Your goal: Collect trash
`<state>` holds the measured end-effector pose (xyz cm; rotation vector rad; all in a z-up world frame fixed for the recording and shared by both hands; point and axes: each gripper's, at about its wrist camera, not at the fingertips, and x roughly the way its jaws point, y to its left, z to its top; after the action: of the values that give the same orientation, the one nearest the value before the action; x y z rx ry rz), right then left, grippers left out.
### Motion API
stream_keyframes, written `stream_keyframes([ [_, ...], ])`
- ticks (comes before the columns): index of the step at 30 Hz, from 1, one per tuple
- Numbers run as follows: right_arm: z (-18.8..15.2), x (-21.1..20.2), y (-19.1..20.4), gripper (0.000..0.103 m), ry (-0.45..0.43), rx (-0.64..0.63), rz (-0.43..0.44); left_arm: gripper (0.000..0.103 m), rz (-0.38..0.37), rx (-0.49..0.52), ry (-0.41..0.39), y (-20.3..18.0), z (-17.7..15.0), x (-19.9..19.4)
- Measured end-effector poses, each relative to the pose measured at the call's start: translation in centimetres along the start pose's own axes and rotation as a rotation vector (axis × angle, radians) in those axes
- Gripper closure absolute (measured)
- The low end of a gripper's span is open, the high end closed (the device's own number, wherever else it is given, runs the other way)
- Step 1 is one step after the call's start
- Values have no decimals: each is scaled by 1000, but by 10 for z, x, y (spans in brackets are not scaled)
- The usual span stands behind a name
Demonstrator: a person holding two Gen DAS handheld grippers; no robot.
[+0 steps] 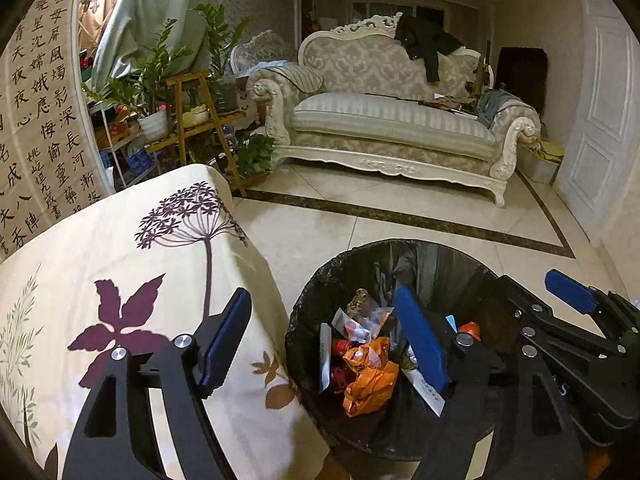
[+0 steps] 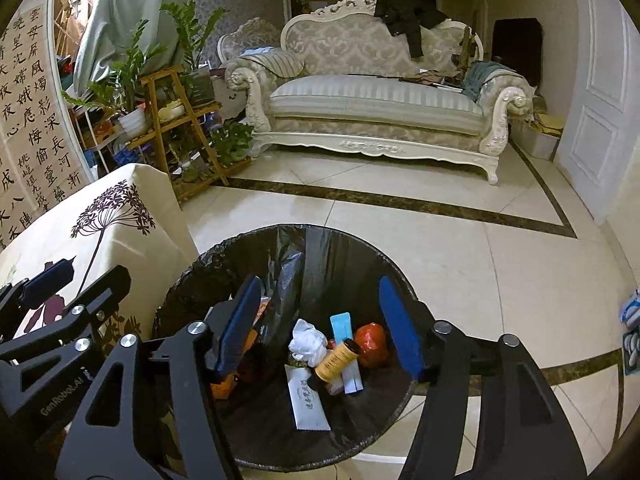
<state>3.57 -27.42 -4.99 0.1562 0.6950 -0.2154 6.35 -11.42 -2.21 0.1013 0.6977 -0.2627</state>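
Observation:
A round bin with a black liner (image 1: pixel 320 280) (image 2: pixel 208 256) stands on the tiled floor beside a table. It holds trash: an orange plastic bag (image 1: pixel 370 376), wrappers, a white paper packet (image 2: pixel 306 398), a crumpled tissue (image 2: pixel 308 340), a yellow spool (image 2: pixel 334 360) and a red wrapper (image 2: pixel 372 342). My left gripper (image 1: pixel 324 340) is open and empty, one finger over the table edge, the other over the bin. My right gripper (image 2: pixel 320 326) is open and empty above the bin. The right gripper also shows in the left wrist view (image 1: pixel 568 304).
The table with a cream floral cloth (image 1: pixel 120 280) (image 2: pixel 100 220) stands left of the bin. An ornate sofa (image 1: pixel 392 120) is at the back, plant stands (image 1: pixel 192 112) at back left, a white door (image 1: pixel 600 120) on the right. Slippers (image 2: pixel 632 328) lie at right.

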Motion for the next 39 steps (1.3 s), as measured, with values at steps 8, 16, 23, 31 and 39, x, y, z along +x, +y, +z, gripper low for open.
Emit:
stream_keyframes([
  [8,-12,-20,0,33,-14,-3,-4,25,7,-21,-5,12,-11,-21],
  [16,-22,-50,8,29,-43,-23,8,22,35,-17,-26,20,-24,-49],
  [23,-30,-72,15,27,-62,-37,19,20,40,-42,-28,30,-34,-69],
  [31,-35,-91,22,27,-79,-49,38,19,57,-53,-58,37,-41,-90],
  [39,-34,-99,22,26,-94,-49,40,19,53,-62,-74,39,-41,-97],
])
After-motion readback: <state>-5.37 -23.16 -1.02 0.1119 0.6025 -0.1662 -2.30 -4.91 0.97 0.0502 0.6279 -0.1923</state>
